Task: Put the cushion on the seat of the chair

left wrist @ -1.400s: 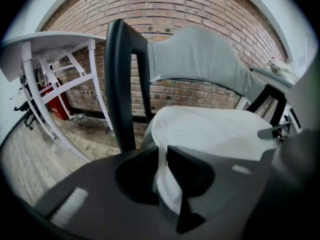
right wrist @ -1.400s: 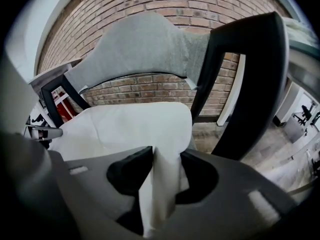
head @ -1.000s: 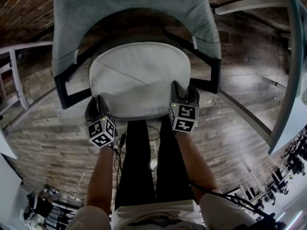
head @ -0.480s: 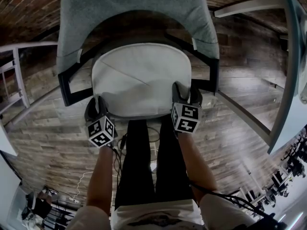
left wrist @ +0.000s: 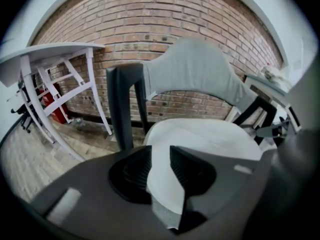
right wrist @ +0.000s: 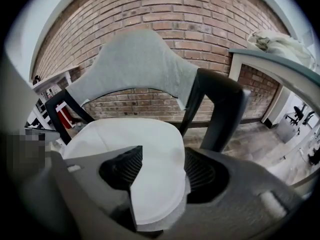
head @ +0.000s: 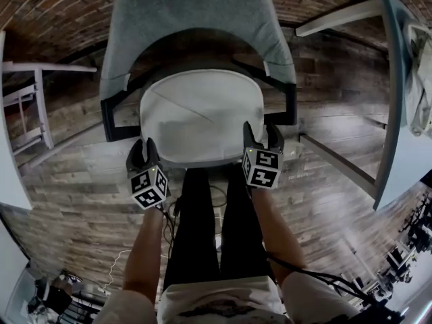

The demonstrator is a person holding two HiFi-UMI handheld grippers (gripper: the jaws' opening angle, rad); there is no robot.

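On the right gripper (right wrist: 161,154), spread to the widest and pressing nothing, with the front-right edge of the cushion (head: 201,113) loose between the fingers (right wrist: 122,170). On the left gripper (left wrist: 160,151), drawn much closer, seemingly pinched on the front-left edge, white cloth from pad to pad. Ahead of and below both, lying flat on the chair (head: 189,15), wider across than deep, front edge nearest. Equally near for both hands, one at each front corner. Likely next: letting go on the left, then backing straight off without dragging the cloth
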